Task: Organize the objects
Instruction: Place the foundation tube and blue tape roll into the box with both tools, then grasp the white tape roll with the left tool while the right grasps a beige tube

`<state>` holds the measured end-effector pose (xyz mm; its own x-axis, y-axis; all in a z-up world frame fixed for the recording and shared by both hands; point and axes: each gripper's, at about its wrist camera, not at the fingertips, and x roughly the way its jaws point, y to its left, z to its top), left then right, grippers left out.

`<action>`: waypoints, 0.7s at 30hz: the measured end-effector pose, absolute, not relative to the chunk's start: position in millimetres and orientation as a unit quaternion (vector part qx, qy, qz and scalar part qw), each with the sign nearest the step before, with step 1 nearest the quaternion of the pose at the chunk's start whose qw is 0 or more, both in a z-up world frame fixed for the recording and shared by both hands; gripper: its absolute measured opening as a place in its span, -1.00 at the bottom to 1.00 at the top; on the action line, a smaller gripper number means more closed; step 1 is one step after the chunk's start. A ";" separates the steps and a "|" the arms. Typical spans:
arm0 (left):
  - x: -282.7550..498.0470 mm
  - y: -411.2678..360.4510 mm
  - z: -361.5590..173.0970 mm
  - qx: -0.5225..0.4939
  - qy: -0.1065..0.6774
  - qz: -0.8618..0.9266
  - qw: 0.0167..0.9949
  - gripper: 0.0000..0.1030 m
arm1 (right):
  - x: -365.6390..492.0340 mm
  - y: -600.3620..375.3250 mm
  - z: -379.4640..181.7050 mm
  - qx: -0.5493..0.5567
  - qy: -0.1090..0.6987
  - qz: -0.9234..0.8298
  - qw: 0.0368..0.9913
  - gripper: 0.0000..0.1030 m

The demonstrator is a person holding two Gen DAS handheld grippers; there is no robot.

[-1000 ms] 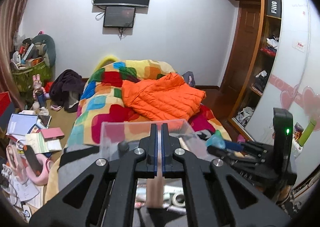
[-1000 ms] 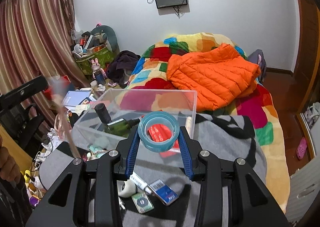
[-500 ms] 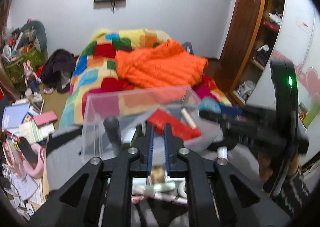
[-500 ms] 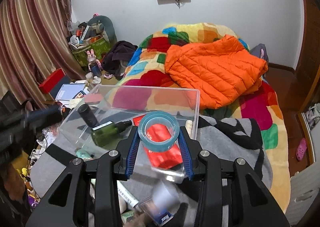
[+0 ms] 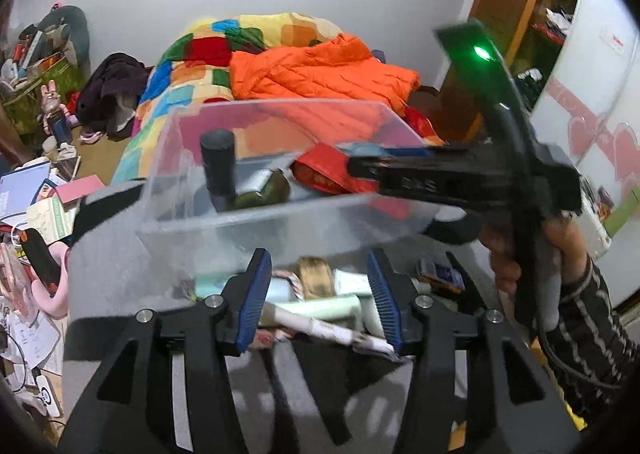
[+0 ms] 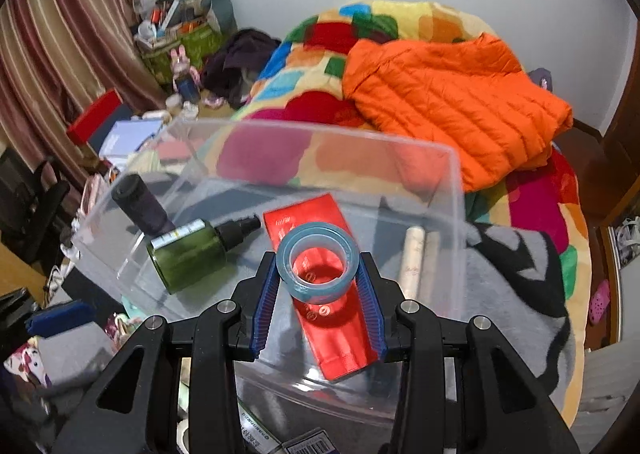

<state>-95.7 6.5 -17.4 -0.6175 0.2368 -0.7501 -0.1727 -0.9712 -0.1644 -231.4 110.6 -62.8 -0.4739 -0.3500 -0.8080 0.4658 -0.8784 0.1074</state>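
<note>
A clear plastic box (image 6: 320,129) stands on a grey blanket (image 6: 500,294). Inside it lie a green bottle (image 6: 188,254), a dark bottle (image 6: 140,201), a red packet (image 6: 332,334) and a beige tube (image 6: 412,258). My right gripper (image 6: 318,258) hangs over the box, shut on a blue tape roll (image 6: 296,286). My left gripper (image 5: 317,258) is in front of the box, low over a pile of tubes (image 5: 320,310) and small items. Its jaws are opening. A brownish item (image 5: 316,282) lies between them, clear of the pads.
Behind the box is a bed with a patchwork quilt (image 6: 332,33) and an orange jacket (image 6: 452,93). Papers, boxes and bags crowd the floor at left (image 5: 36,189). A wooden wardrobe (image 5: 520,33) stands at right. A hand (image 5: 560,254) holds the right gripper.
The left gripper has sunk toward the pile and its jaws have parted, so the thin beige thing is no longer gripped. The right gripper has carried the tape forward over the box.
</note>
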 end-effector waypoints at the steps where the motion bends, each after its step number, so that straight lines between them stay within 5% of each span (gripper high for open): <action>1: -94.2 9.7 -19.2 -0.424 -0.035 0.897 0.118 0.00 | -230.3 109.7 -62.4 0.454 0.069 -0.856 0.238 -0.25; 5: -87.6 25.4 -23.5 -0.429 -0.024 0.893 0.137 0.00 | -222.5 115.5 -53.7 0.442 0.070 -0.861 0.241 -0.02; 21: -81.2 63.1 -53.1 -0.456 -0.013 0.874 0.167 -0.07 | -128.9 222.5 -40.0 0.418 0.018 -0.896 0.152 0.21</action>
<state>-81.2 63.1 -53.1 -0.5289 0.3044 -0.7922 -0.2807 -0.9437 -0.1752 -128.9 222.5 -40.0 -0.6053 -0.2566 -0.7535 0.2865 -0.9534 0.0945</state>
